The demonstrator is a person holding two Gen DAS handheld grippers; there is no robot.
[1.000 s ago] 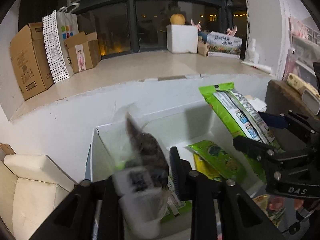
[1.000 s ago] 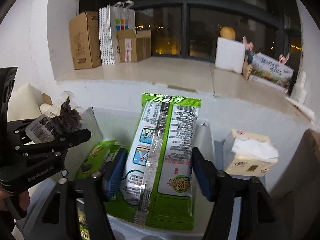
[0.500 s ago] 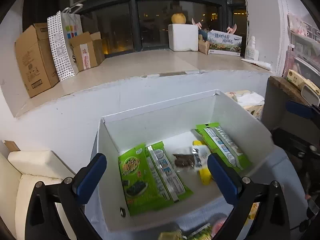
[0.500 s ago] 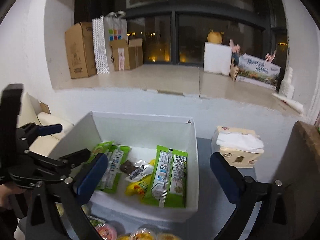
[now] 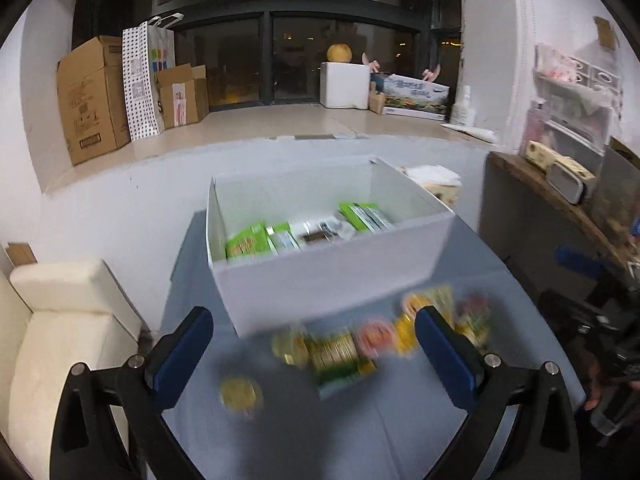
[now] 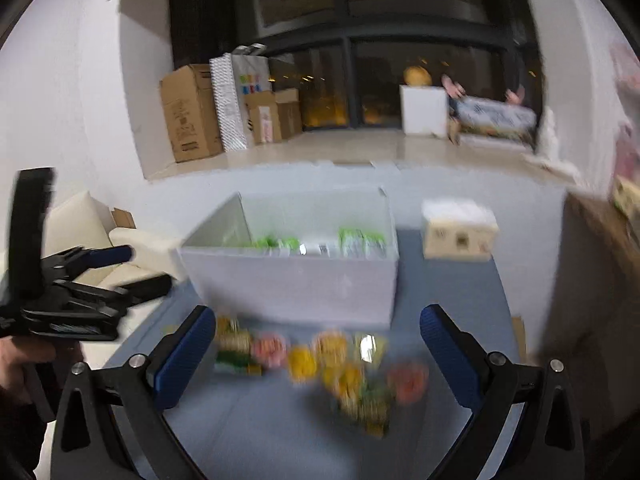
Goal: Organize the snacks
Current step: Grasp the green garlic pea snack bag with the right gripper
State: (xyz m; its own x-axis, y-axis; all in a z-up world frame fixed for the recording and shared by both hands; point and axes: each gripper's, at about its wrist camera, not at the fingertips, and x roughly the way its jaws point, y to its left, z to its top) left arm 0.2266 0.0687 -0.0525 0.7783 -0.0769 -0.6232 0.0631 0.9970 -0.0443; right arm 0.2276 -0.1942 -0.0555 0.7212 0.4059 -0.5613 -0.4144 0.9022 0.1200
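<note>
A white box (image 5: pixel 332 276) stands on the grey-blue table (image 5: pixel 280 432) and holds green snack packets (image 5: pixel 248 242) and a dark clear packet (image 5: pixel 320 236). Several small round and wrapped snacks (image 5: pixel 340 348) lie blurred on the table in front of the box. My left gripper (image 5: pixel 312 352) is open and empty above them. My right gripper (image 6: pixel 316 352) is open and empty, back from the box (image 6: pixel 296 280), over the loose snacks (image 6: pixel 332 360). The left gripper also shows at the left of the right wrist view (image 6: pixel 120 272).
A tissue box (image 6: pixel 460 232) sits right of the white box. A cream chair (image 5: pixel 60 320) stands left of the table. A dark wooden shelf (image 5: pixel 552 208) is at the right. Cardboard boxes (image 5: pixel 92 96) and a white foam box (image 5: pixel 344 84) stand on the window ledge.
Both grippers let go of their packets, which now lie in the box. Both opened wide and pulled back and up from the box, bringing the loose snacks into view.
</note>
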